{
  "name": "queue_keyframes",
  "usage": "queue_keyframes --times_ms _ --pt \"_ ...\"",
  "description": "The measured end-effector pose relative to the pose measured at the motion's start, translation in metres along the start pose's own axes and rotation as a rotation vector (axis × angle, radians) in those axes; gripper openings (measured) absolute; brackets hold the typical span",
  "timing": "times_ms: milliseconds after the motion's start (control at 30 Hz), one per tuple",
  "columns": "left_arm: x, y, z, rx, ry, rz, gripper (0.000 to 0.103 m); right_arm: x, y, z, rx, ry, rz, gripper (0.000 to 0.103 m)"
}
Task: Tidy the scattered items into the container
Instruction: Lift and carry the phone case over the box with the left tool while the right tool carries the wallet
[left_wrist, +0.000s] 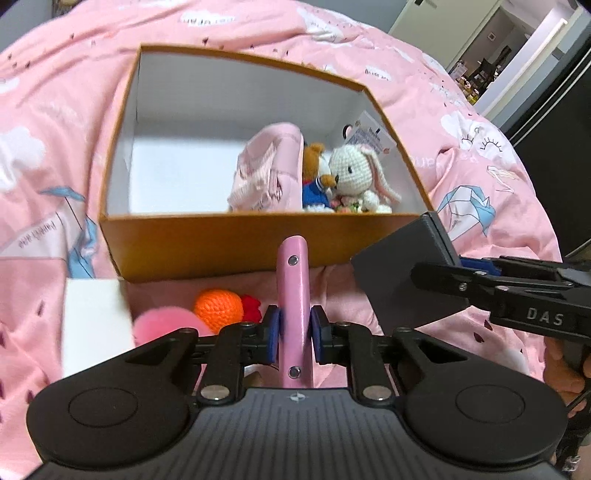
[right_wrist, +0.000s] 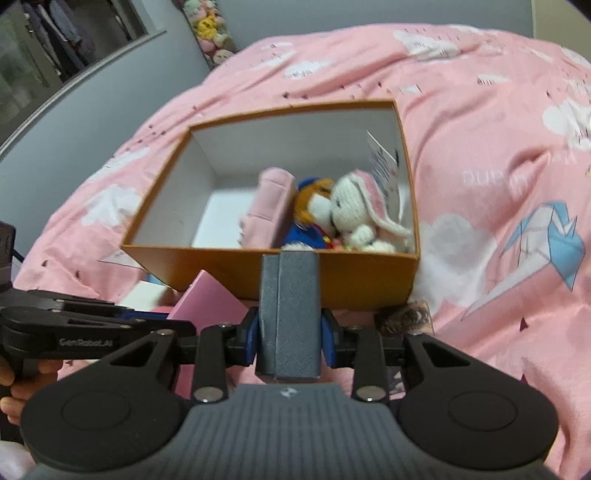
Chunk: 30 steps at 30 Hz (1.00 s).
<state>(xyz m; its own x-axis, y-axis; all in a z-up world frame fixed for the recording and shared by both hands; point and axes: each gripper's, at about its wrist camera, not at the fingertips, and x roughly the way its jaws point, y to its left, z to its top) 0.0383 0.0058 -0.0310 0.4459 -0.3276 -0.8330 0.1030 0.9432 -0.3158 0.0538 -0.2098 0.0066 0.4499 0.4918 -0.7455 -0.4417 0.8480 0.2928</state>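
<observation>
While the left tool (left_wrist: 294, 332) is clamping its blue pads on a pink case (left_wrist: 293, 295), held edge-on, the right tool (right_wrist: 289, 334) is gripping a grey box (right_wrist: 289, 314) between its own pads. Both are hanging just before the near wall of the orange box (left_wrist: 221, 240), which is sitting on the pink bed cover (left_wrist: 480, 147). Inside it, at the right, a pink pouch (left_wrist: 267, 170), a bear (left_wrist: 317, 177) and a white rabbit (left_wrist: 354, 170) are lying together. An orange ball (left_wrist: 218, 308), a pink pompom (left_wrist: 162, 326) and a white block (left_wrist: 94, 325) are lying on the cover near the left tool.
</observation>
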Motion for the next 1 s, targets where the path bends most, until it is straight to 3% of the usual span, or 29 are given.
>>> queue_keyframes --times_ms 200,533,733,867,1000 --pt "-0.021 -0.005 0.007 0.030 -0.042 0.024 0.020 -0.019 0.016 0.010 -0.038 -0.066 0.027 0.036" --pt "-0.068 0.009 0.030 -0.004 -0.138 -0.027 0.020 -0.032 0.037 0.042 -0.087 -0.168 0.067 0.036" --pt "-0.093 0.027 0.059 -0.021 -0.218 0.014 0.020 -0.025 0.049 0.069 -0.095 -0.226 0.099 0.036" --pt "-0.087 0.037 0.078 -0.053 -0.258 0.051 0.020 -0.003 0.055 0.084 -0.057 -0.229 0.120 0.036" --pt "-0.058 0.042 0.091 -0.077 -0.256 0.095 0.020 0.033 0.055 0.090 0.008 -0.173 0.128 0.036"
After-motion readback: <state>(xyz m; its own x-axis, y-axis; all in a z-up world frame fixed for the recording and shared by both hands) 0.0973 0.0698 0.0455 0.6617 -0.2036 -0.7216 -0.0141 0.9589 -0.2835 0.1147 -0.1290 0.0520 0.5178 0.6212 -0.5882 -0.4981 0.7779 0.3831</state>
